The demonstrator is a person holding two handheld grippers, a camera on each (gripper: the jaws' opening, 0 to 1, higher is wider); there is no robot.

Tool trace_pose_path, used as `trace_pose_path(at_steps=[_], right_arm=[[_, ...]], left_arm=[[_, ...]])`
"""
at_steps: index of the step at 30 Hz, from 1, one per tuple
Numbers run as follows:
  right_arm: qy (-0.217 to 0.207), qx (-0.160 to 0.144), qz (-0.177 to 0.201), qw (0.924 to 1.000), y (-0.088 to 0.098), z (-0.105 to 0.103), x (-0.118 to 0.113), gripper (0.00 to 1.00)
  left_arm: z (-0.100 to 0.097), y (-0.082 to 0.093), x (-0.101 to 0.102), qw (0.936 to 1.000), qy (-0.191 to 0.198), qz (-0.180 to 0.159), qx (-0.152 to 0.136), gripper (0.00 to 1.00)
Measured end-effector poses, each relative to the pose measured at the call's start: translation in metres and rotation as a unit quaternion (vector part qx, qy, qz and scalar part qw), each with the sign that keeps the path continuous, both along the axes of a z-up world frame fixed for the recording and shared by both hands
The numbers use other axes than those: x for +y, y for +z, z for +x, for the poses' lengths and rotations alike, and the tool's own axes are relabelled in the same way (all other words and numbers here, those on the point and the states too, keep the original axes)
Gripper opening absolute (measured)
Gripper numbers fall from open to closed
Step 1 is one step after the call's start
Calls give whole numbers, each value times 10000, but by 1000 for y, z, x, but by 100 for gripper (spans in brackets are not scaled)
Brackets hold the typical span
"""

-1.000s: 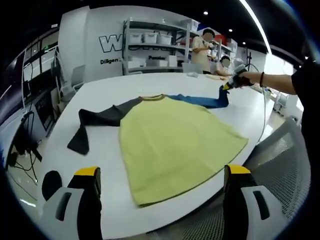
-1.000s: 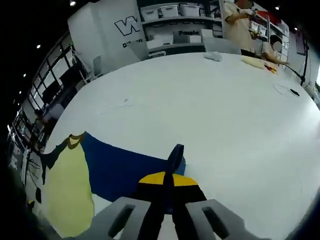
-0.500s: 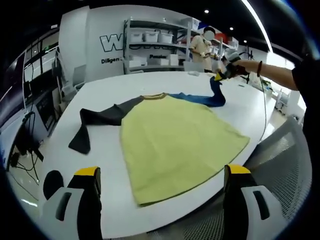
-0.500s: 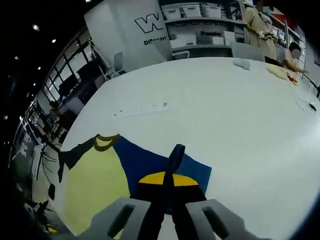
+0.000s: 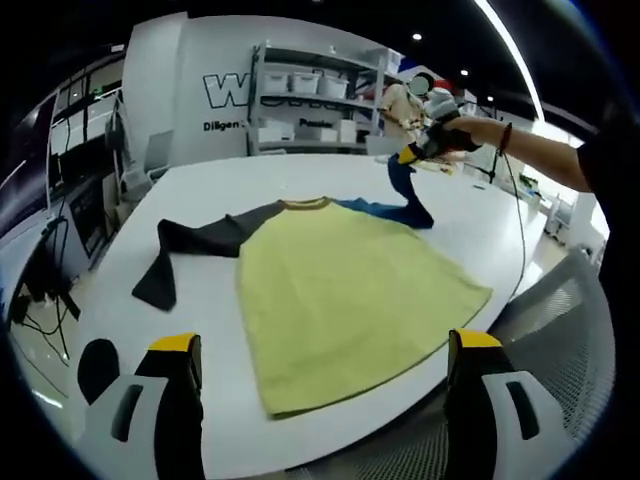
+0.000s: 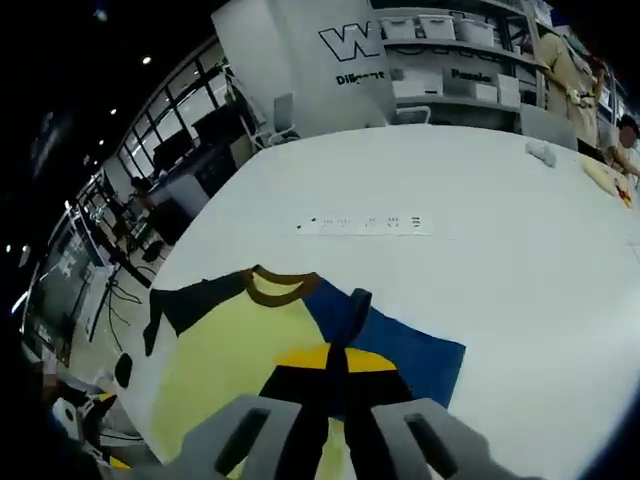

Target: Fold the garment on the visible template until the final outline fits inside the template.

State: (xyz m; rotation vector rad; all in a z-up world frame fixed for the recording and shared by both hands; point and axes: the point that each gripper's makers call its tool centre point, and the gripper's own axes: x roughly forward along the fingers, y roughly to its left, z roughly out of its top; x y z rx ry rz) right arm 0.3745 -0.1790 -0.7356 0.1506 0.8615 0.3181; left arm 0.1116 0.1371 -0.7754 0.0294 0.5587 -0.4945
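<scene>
While the garment (image 5: 350,290) lies mostly spread flat on the white table (image 5: 270,180), folding looks barely started: the yellow-green body is fully open, the dark sleeve (image 5: 195,245) is stretched out toward the far table edge, and just the blue sleeve (image 5: 405,195) is lifted off the surface. No template outline can be made out on the table from either view, so fit can't be judged. Left to do, by my read: bring both sleeves in over the body, then fold the body down.

Right gripper (image 5: 415,155), seen across the table in the left gripper view, is clamped on the blue sleeve's end and holds it raised above the table, the cloth hanging down to the shoulder. In the right gripper view the jaws are pressed together with the blue fabric (image 6: 350,310) pinched between them, and the shirt's brown collar (image 6: 280,287) and yellow body sit below and beyond them.

Left gripper (image 5: 320,395) has its jaws spread wide, holding nothing, hovering near the table's near edge with the shirt's hem (image 5: 370,375) between the two jaws in view, apart from both.
</scene>
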Motion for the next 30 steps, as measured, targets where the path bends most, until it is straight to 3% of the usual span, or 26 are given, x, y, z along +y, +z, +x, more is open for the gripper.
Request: trace_pose_path(at_steps=[6, 7, 11, 14, 16, 22, 28, 30], right_arm=[[345, -86, 121, 9993, 4, 3, 55, 0], [484, -75, 192, 9986, 4, 1, 74, 0], [768, -67, 159, 9969, 0, -3, 114, 0], [905, -69, 124, 9958, -3, -3, 130, 0], [1050, -192, -158, 9942, -6, -1, 143, 0], [1315, -199, -538, 9897, -21, -4, 173, 0], [1438, -161, -549, 9880, -26, -10, 194, 0], [1605, -187, -515, 9855, -27, -17, 210, 0]], left_arm=[[0, -2, 1, 10000, -27, 20, 3, 99], [0, -3, 1, 10000, -27, 39, -3, 99], [1, -3, 2, 10000, -16, 71, -24, 99], [1, -6, 4, 9998, -41, 190, -27, 99], [1, -7, 4, 9996, -77, 261, -24, 99], [2, -6, 9, 9997, -43, 255, -32, 99], [1, -8, 7, 9996, -60, 257, 17, 99], [-1, -9, 7, 9996, -75, 280, 49, 99]])
